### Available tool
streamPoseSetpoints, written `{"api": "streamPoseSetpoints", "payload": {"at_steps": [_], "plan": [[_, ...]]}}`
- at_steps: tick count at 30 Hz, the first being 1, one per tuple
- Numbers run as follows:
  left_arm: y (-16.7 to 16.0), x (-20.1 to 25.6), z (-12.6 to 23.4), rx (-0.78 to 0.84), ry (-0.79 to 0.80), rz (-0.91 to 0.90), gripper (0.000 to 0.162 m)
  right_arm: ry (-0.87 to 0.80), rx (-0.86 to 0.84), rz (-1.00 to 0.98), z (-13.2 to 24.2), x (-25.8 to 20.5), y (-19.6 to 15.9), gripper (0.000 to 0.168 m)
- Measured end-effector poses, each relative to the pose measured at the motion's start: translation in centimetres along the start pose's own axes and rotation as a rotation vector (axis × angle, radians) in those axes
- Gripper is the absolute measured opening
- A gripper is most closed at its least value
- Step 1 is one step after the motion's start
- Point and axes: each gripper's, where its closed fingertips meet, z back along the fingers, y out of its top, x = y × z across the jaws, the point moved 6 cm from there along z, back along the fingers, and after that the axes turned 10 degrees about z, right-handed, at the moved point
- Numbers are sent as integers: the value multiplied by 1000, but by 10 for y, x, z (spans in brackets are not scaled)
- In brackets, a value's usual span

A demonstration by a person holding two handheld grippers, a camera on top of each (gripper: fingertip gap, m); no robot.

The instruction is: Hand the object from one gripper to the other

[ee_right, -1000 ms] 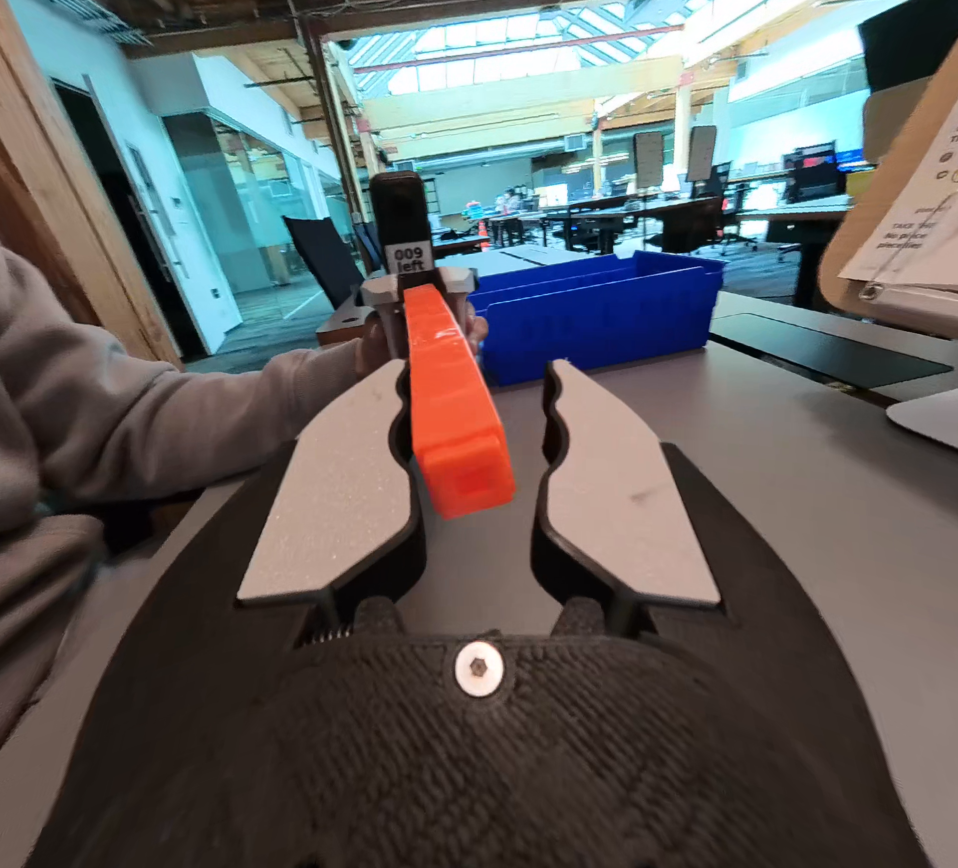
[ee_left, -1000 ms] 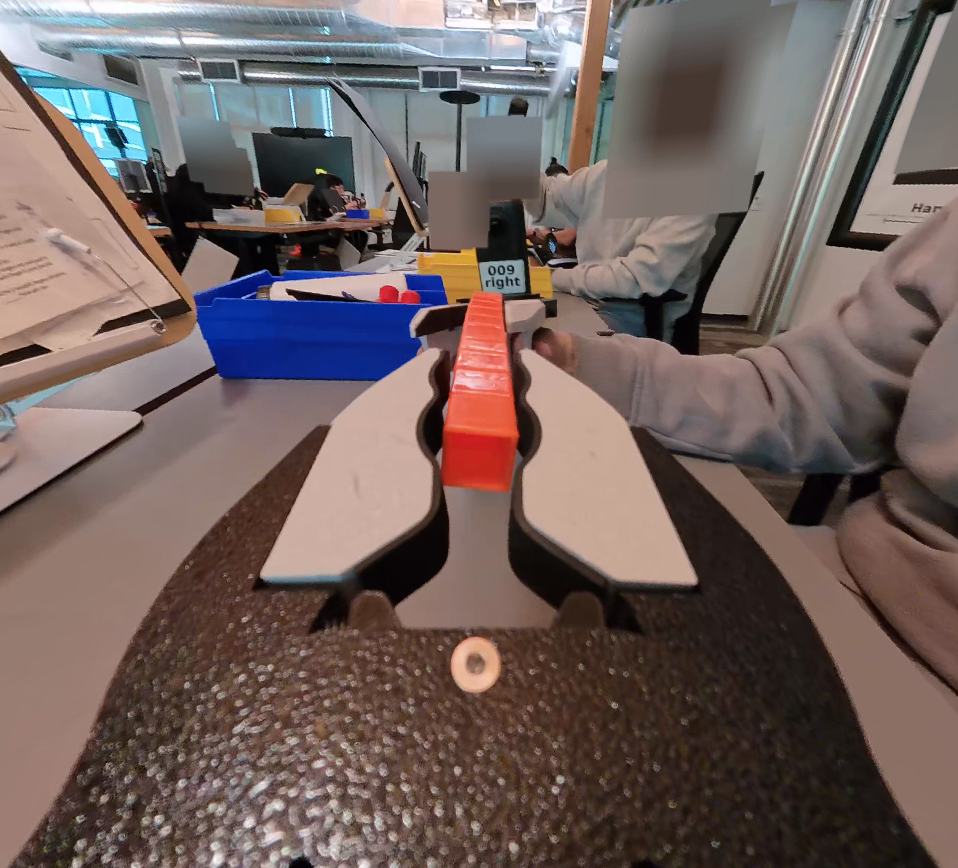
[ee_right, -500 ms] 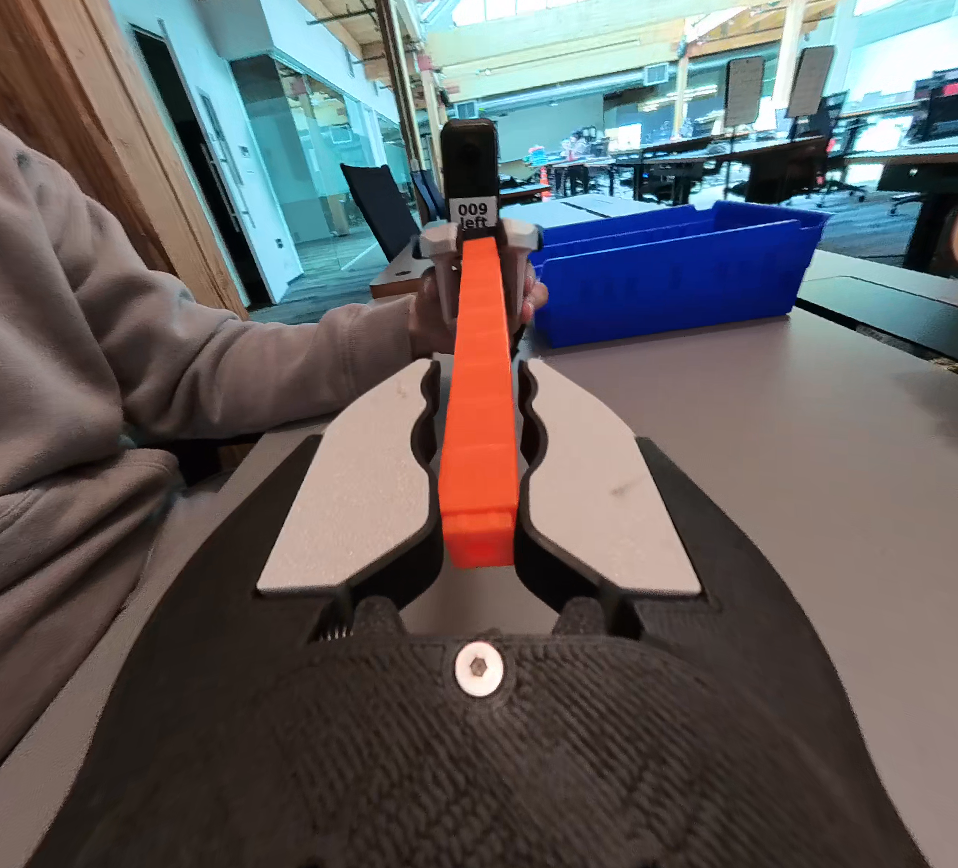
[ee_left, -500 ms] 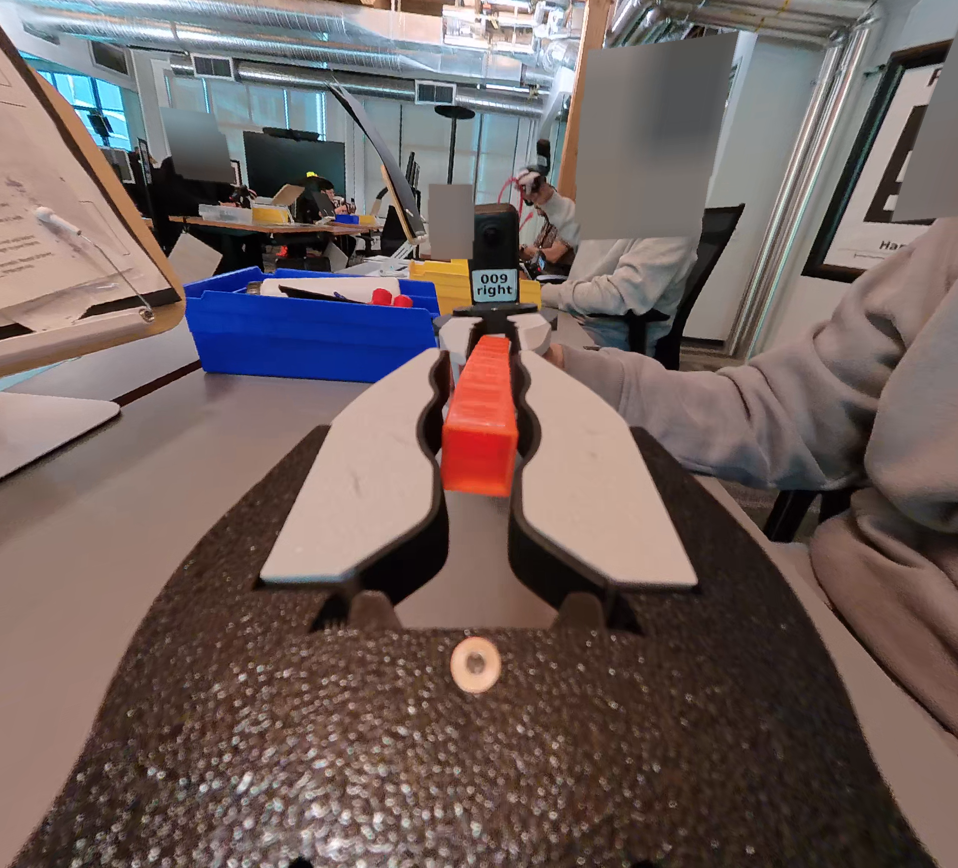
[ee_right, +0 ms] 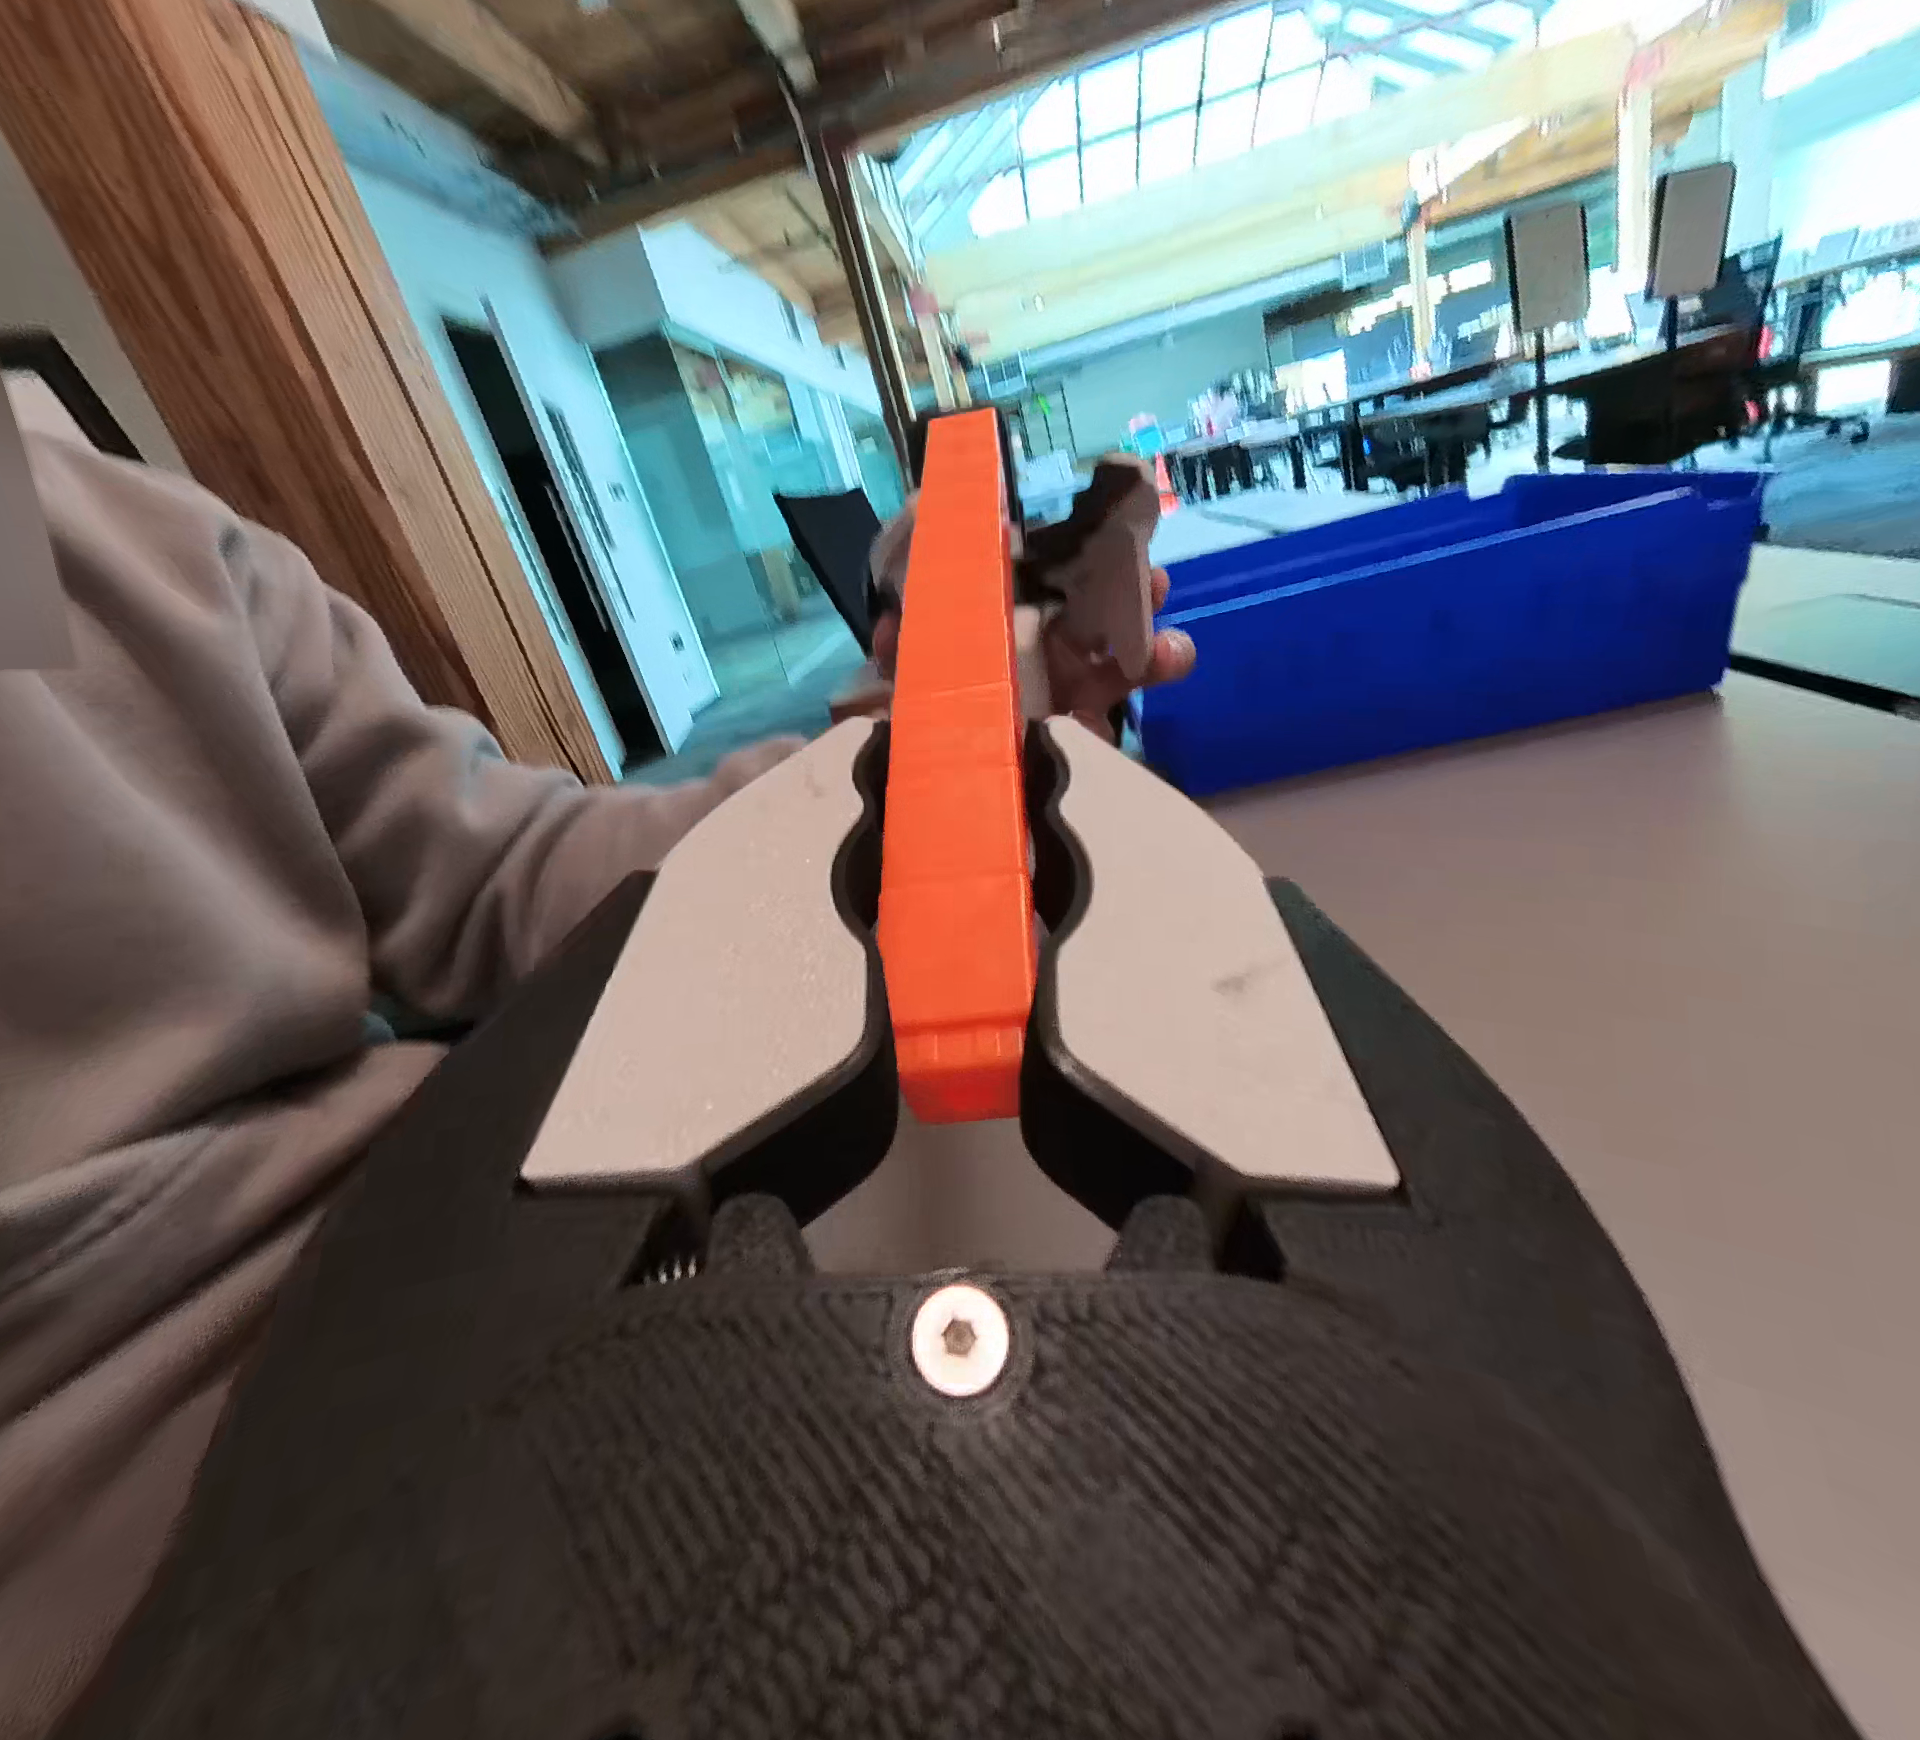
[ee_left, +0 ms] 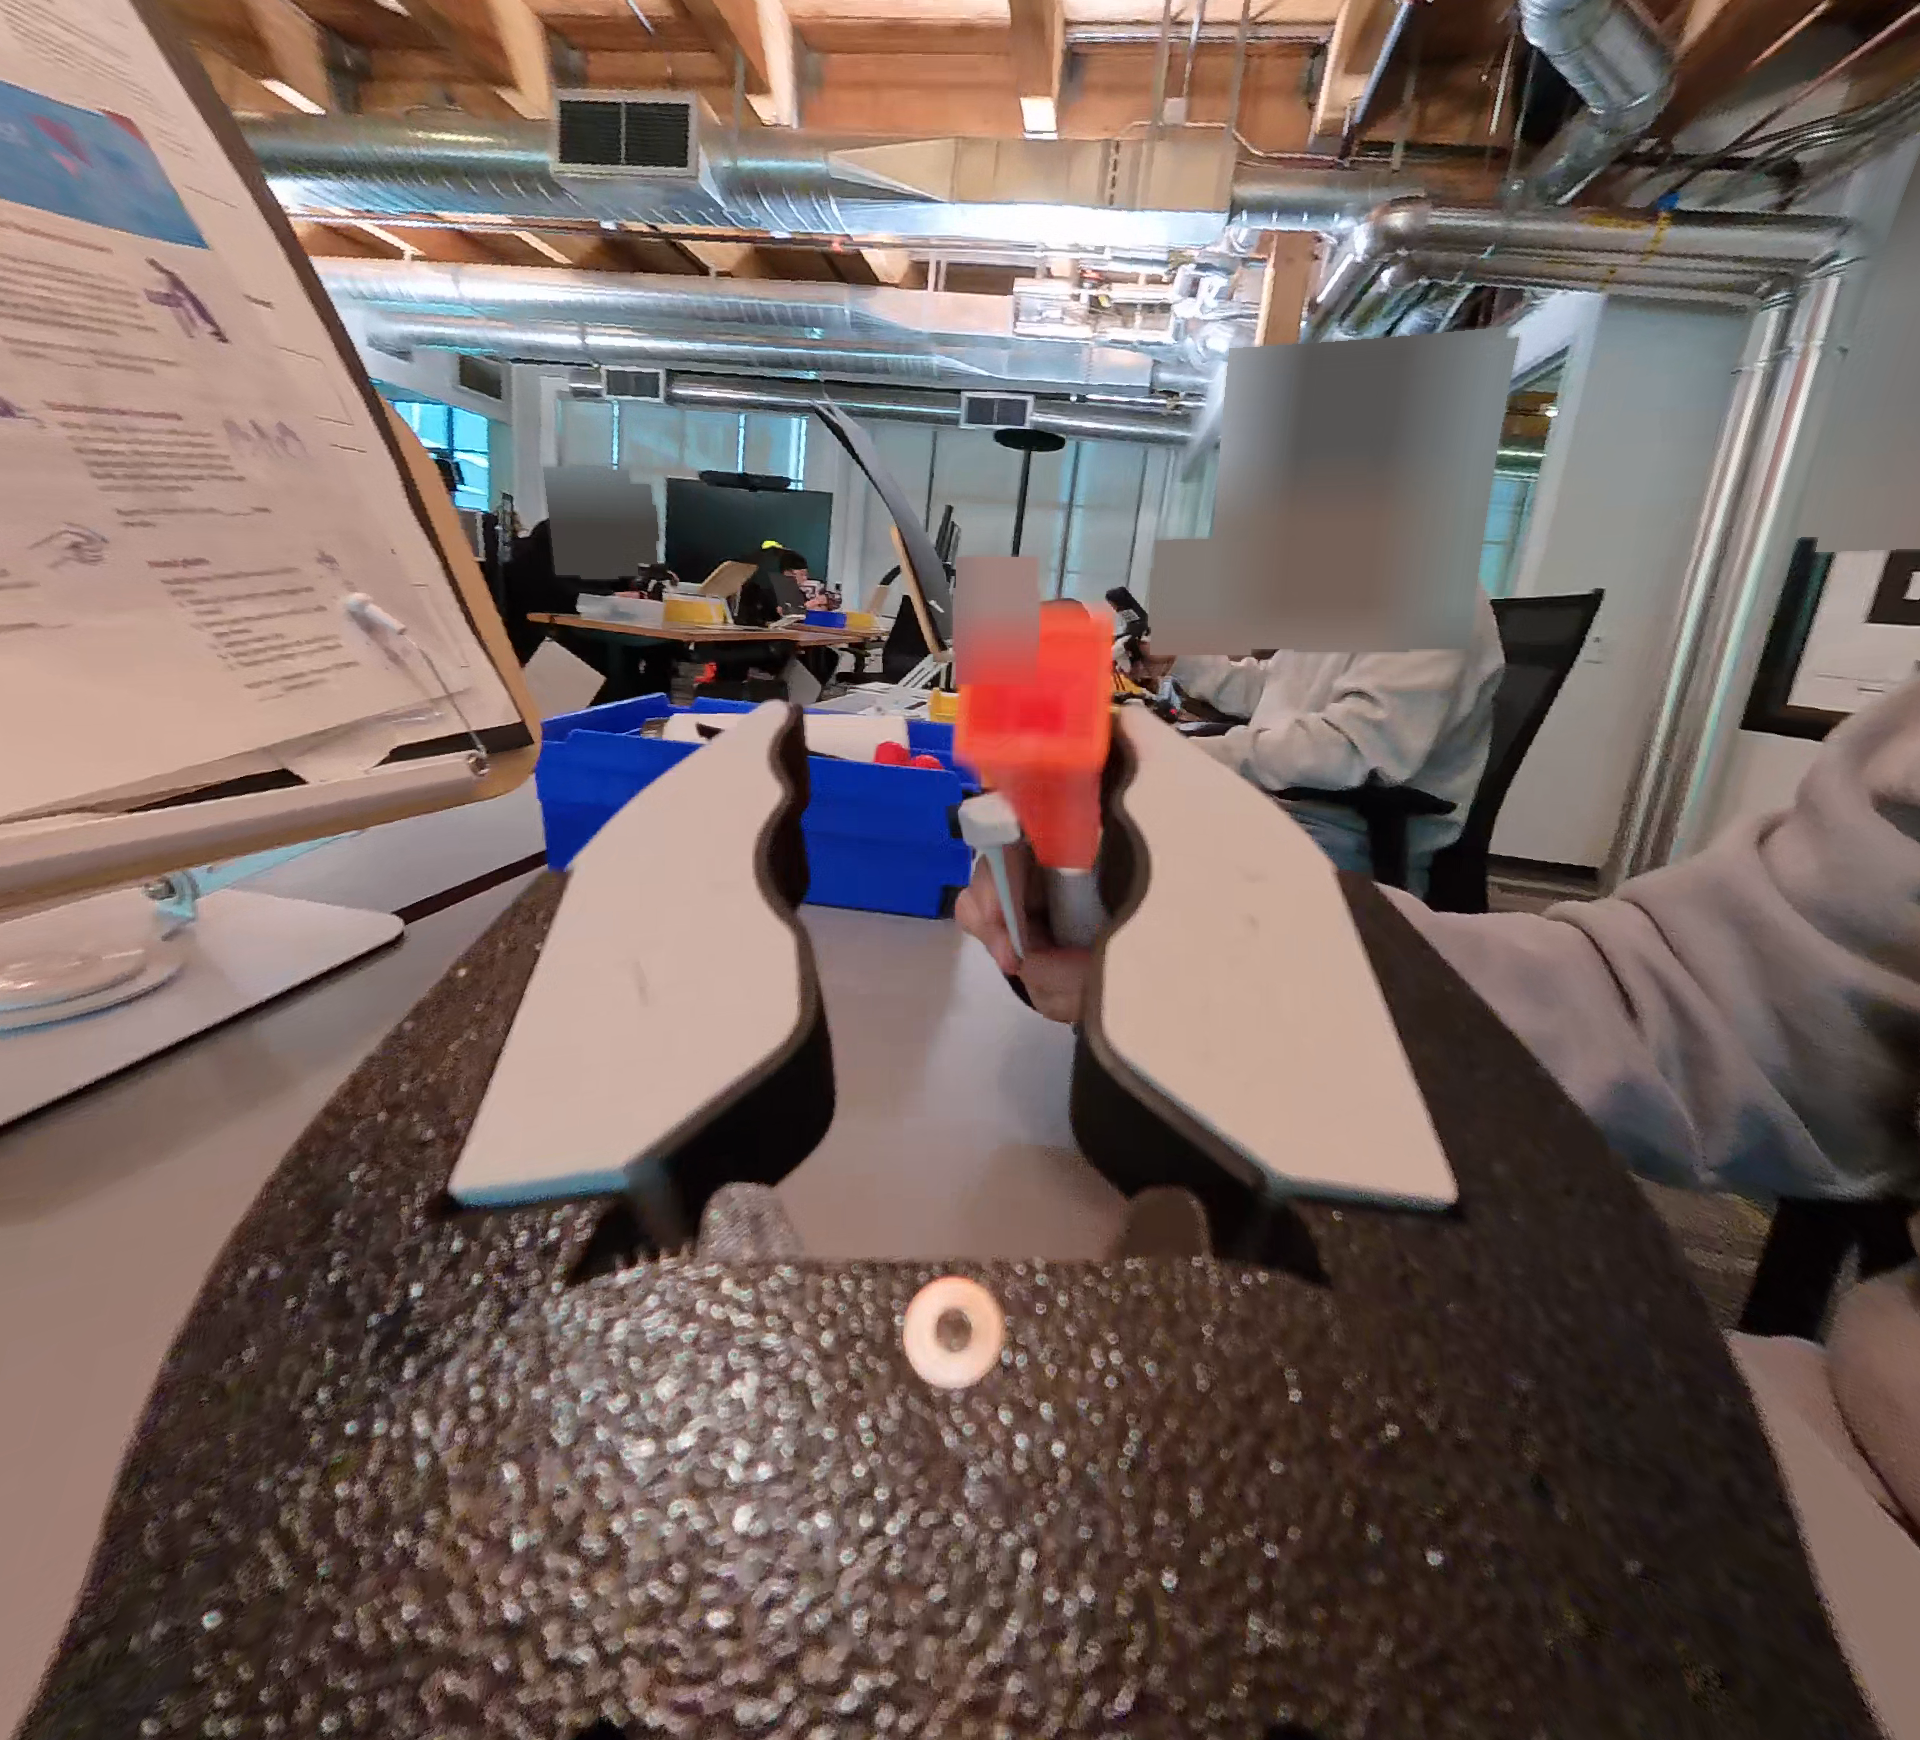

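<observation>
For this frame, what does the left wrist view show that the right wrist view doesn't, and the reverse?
Only the left wrist view: the left gripper with jaws apart and empty, and a wooden document stand holding printed pages.

Only the right wrist view: the right gripper with jaws clamped on the long orange segmented plastic bar.

Both: that bar, the blue plastic bin and the grey tabletop.
</observation>
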Motion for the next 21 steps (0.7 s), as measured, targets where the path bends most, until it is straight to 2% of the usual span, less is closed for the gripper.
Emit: {"api": "streamPoseSetpoints", "payload": {"at_steps": [2,7,13,18,21], "plan": [[1,-1,-1,22,23,-4,61,-9,55,-22,-1,1,3,25],[-12,-3,-11,-38,39,34,57,-92,206,-56,-3,7,10,25],[-33,3,-31,-129,22,71,47,-123,175,-56,-19,5,-2,25],[-35,4,-32,-102,10,89,26,-125,98,-10,-27,2,-10,25],[-34,3,-32,-117,12,71,24,-158,59,17,-27,4,-12,26]]}}
